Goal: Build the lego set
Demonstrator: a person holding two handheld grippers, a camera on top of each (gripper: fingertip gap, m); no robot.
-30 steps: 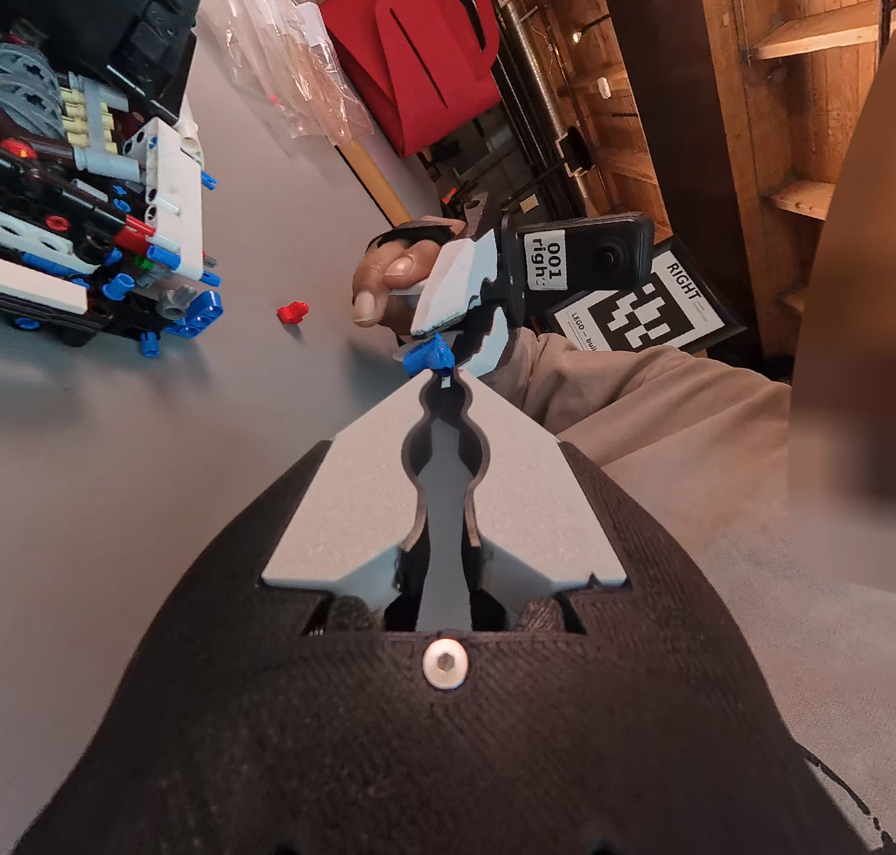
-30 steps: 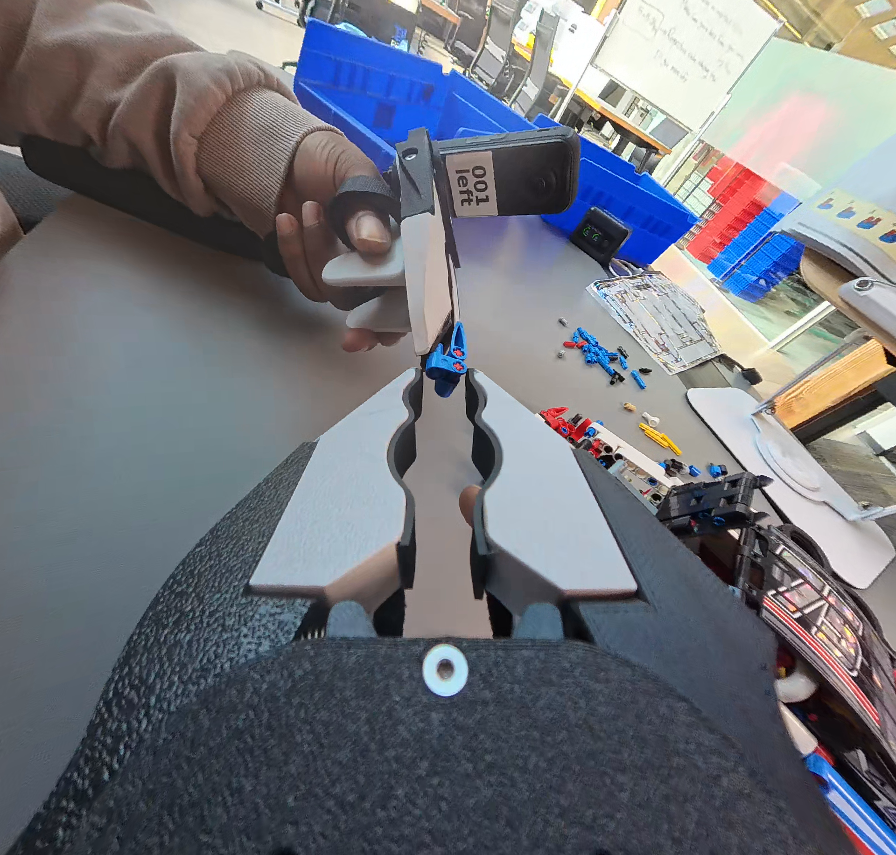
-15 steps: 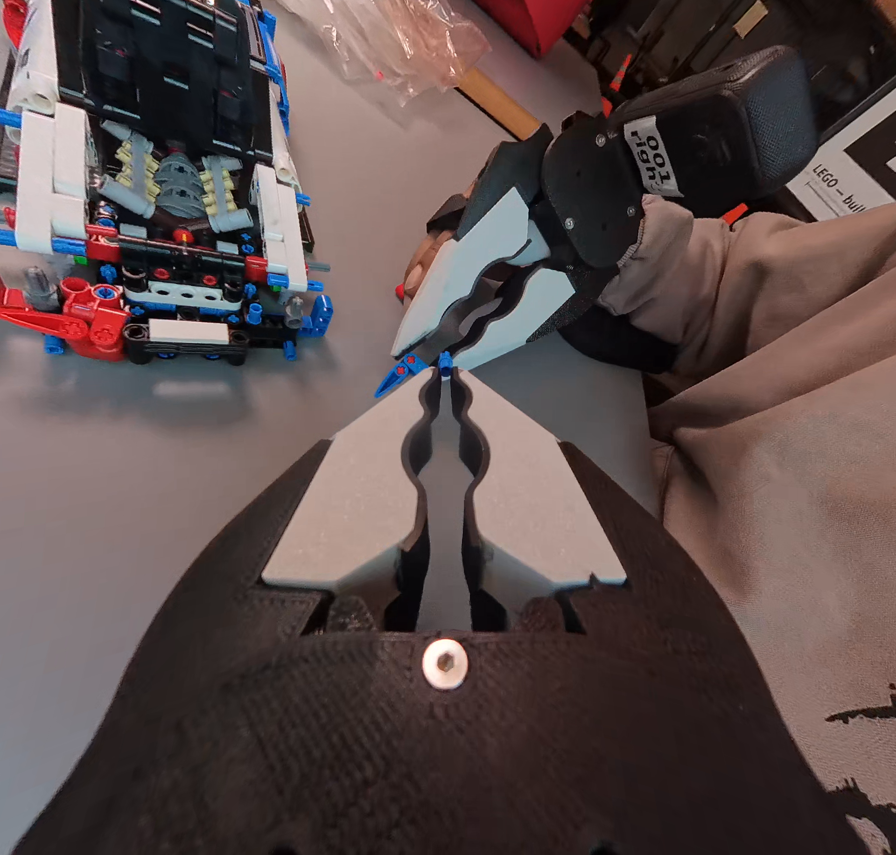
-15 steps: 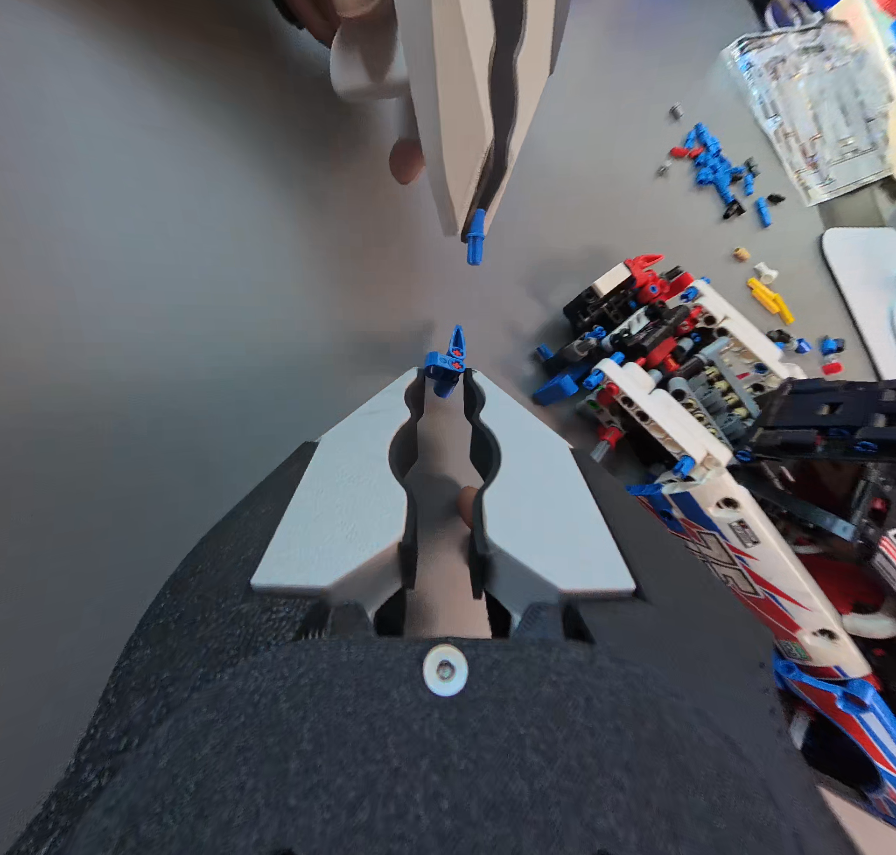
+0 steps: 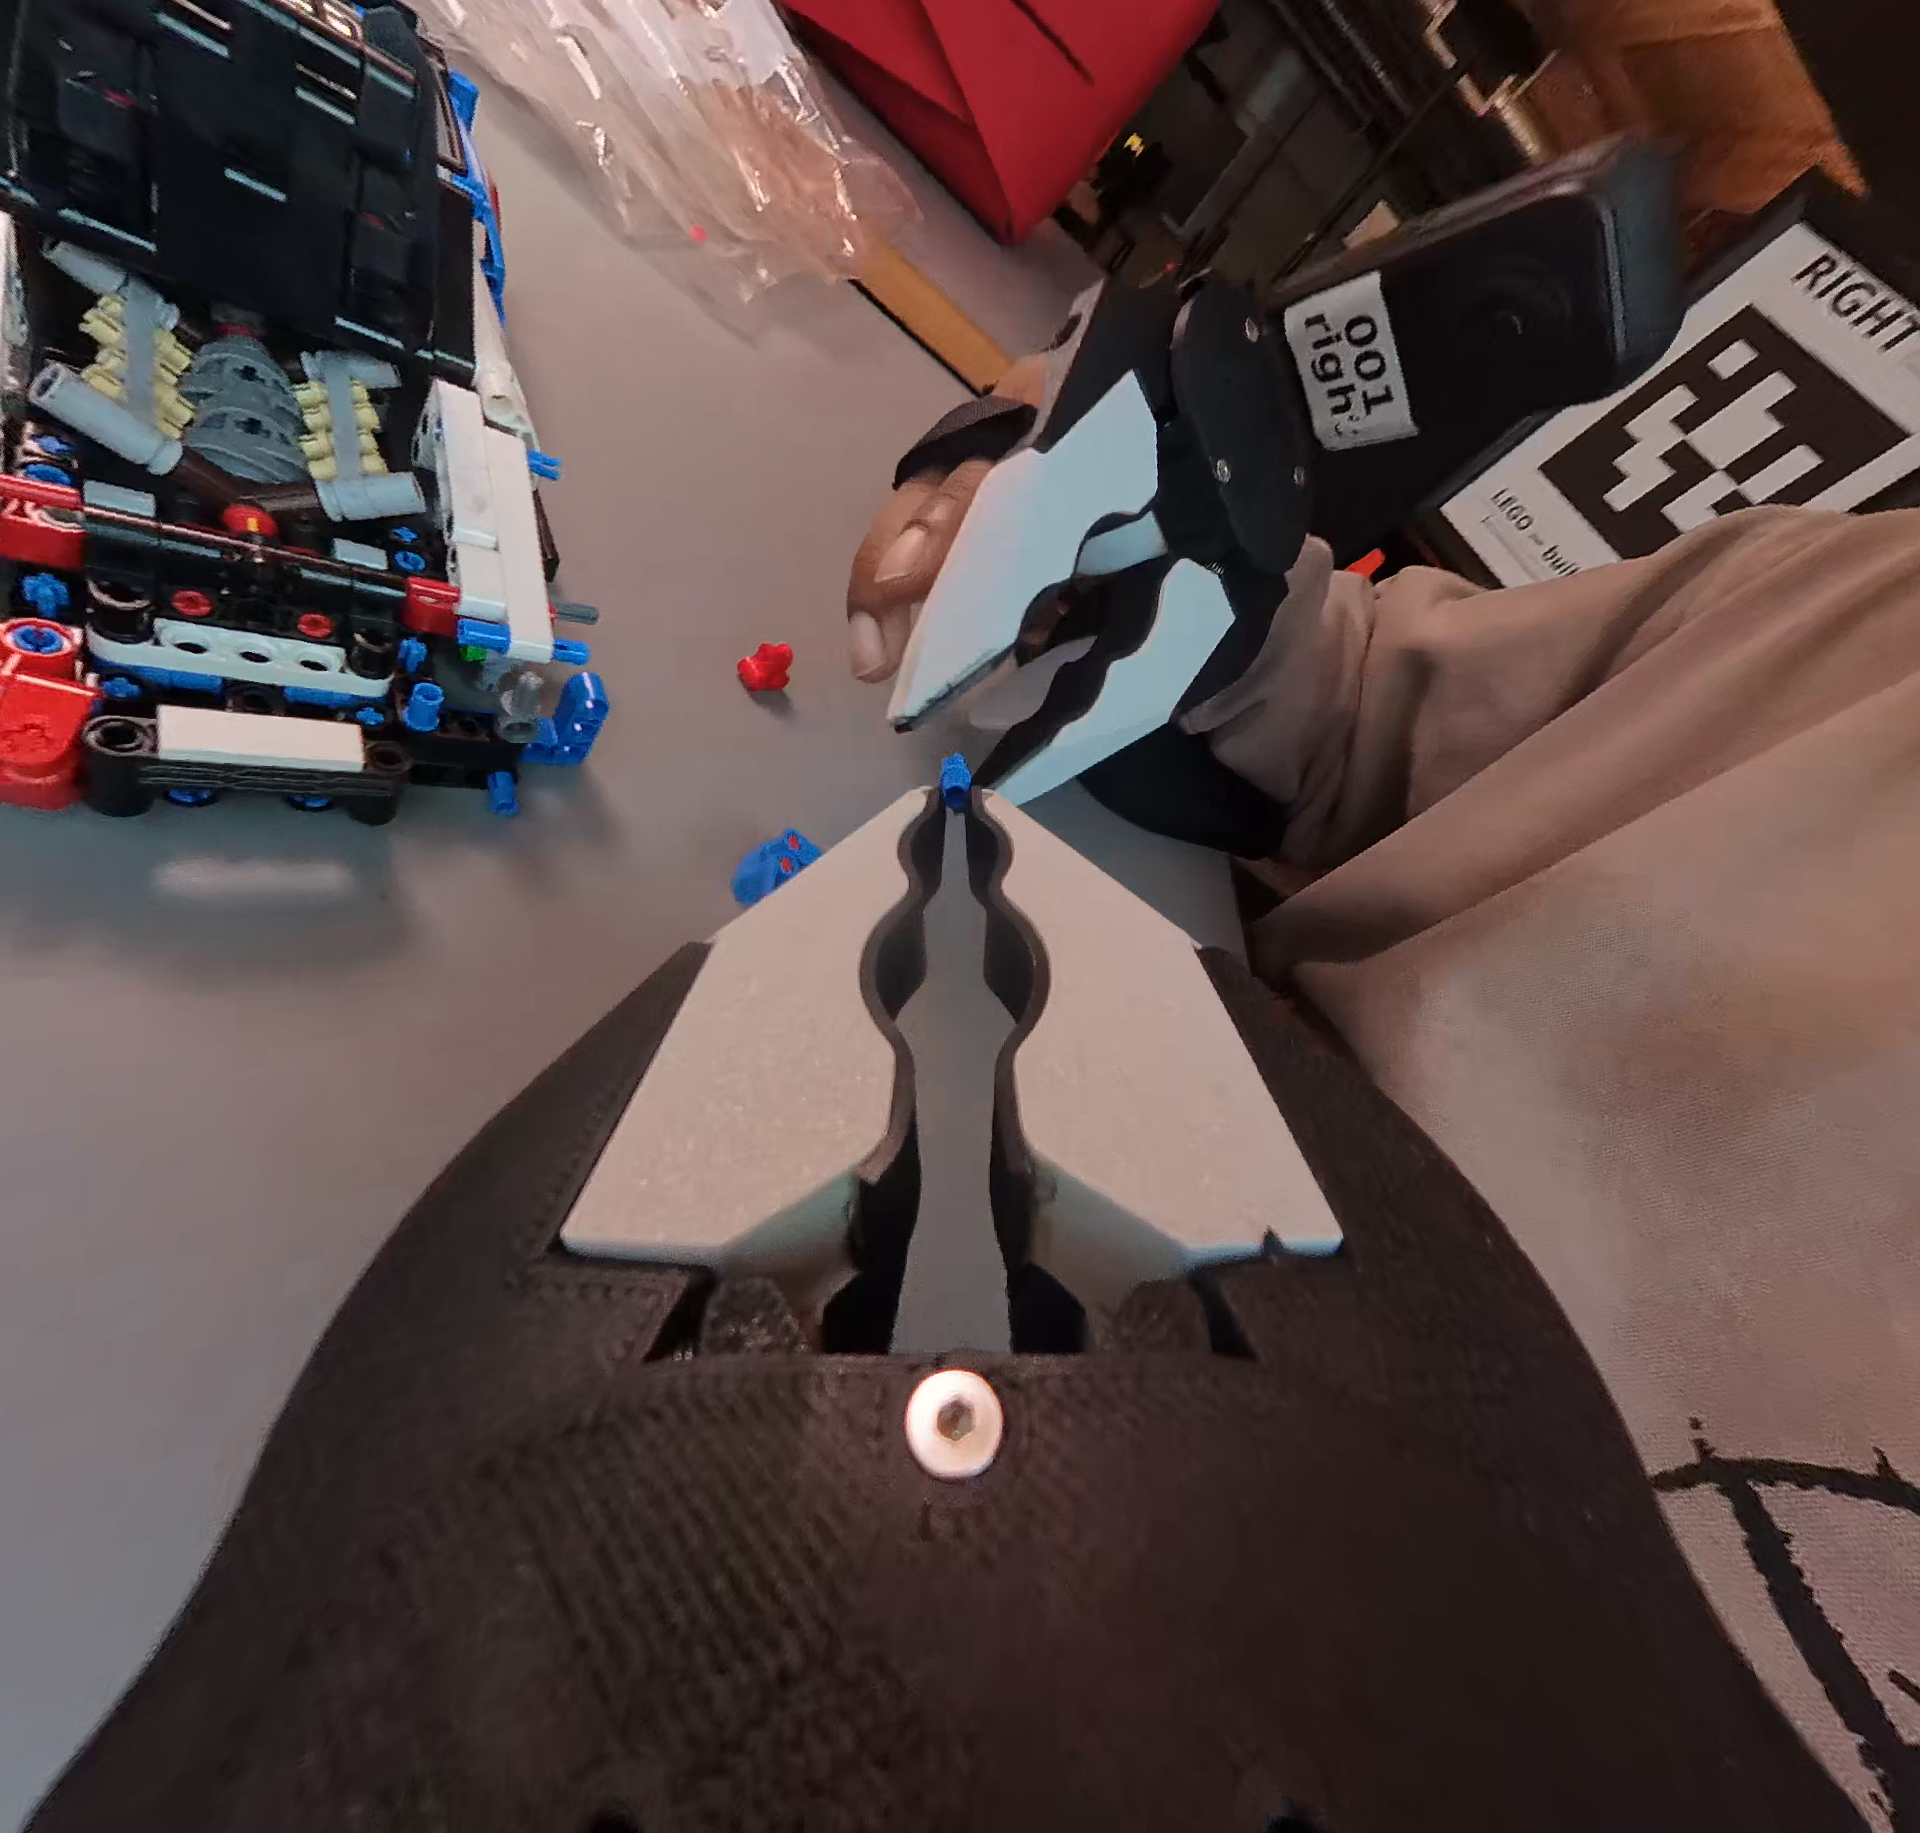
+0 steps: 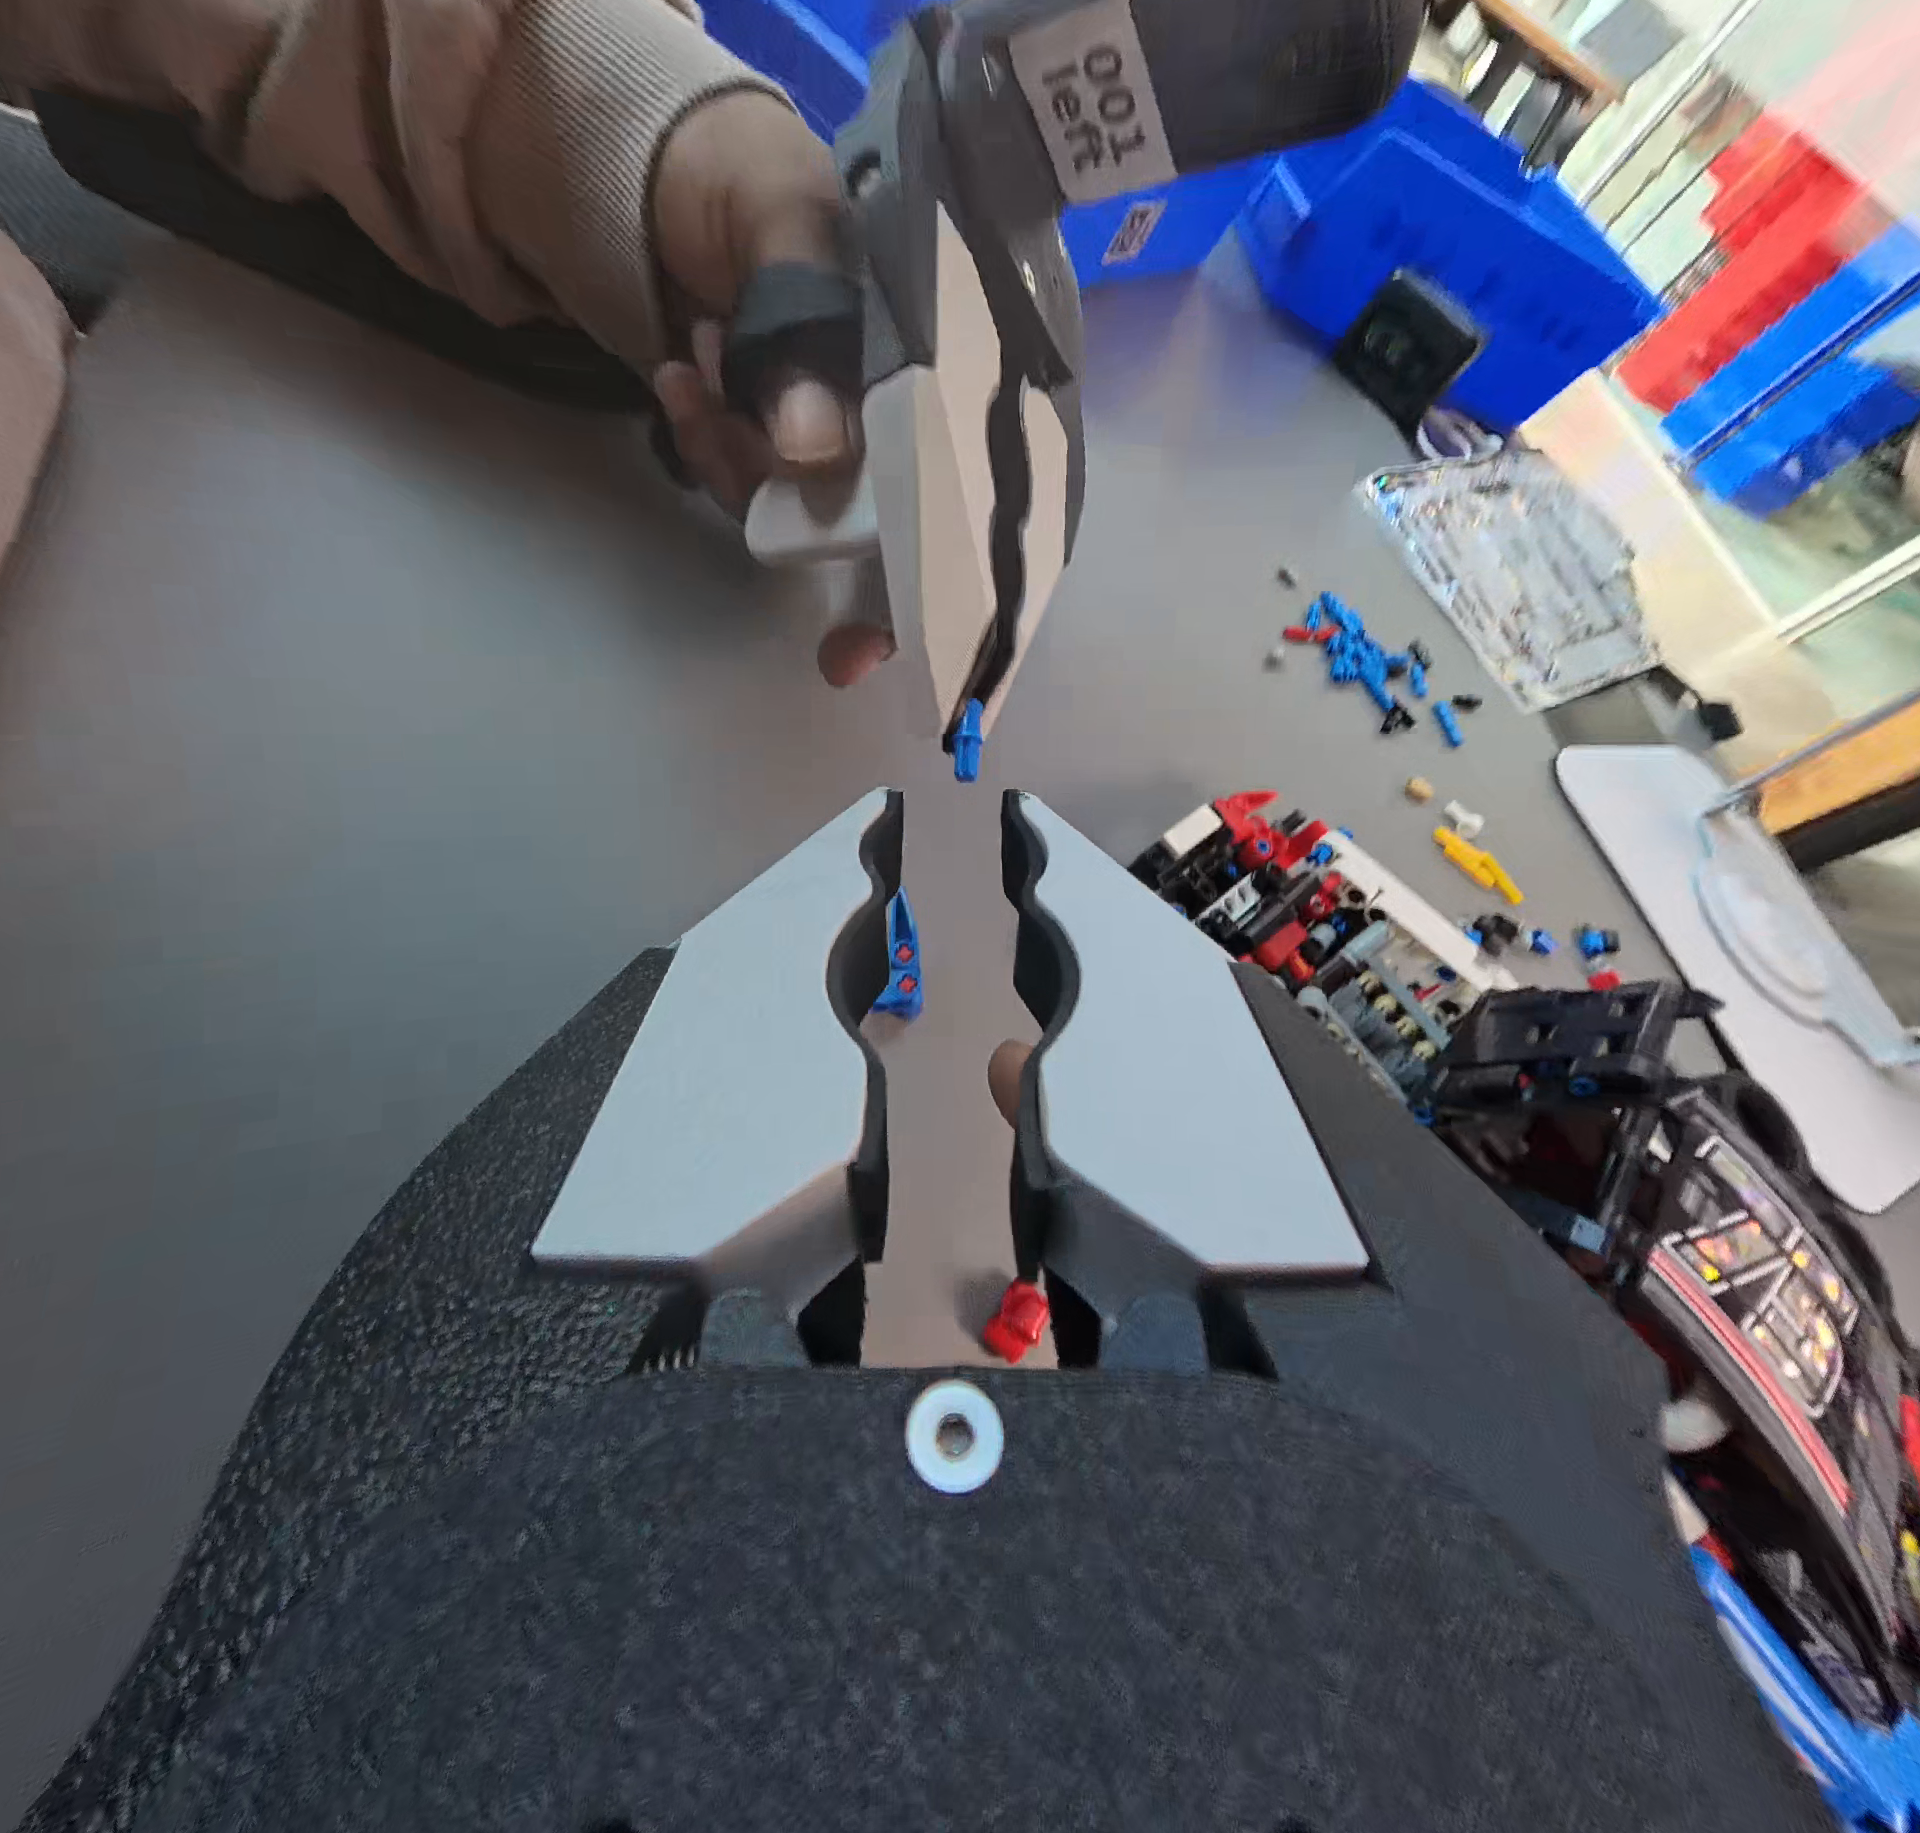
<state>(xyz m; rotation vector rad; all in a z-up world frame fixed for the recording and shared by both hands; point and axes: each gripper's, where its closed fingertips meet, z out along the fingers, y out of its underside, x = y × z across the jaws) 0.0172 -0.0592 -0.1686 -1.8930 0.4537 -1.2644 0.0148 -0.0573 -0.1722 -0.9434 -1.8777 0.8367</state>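
My left gripper [image 5: 951,798] is shut on a small blue pin [image 5: 954,775], which sticks out past its tips. In the right wrist view the left gripper [image 6: 971,718] hangs tip-down with the pin [image 6: 967,741] just beyond my right gripper [image 6: 951,798]. My right gripper is open and empty; it also shows in the left wrist view [image 5: 961,755]. A blue connector piece [image 5: 769,864] lies on the grey table, seen between the right fingers [image 6: 899,957]. The partly built lego car [image 5: 260,495] stands to the left, and shows in the right wrist view [image 6: 1351,942].
A small red piece [image 5: 766,666] lies on the table near the right gripper, also in the right wrist view [image 6: 1013,1321]. Loose blue pins [image 6: 1361,651], a plastic bag [image 6: 1507,568], blue bins [image 6: 1403,214] and a white tray [image 6: 1766,1004] sit farther off. Clear bags [image 5: 675,121] lie behind the car.
The pin and the blue connector have come apart. My right gripper has opened and the blue connector now lies on the table. My left gripper still holds the pin.
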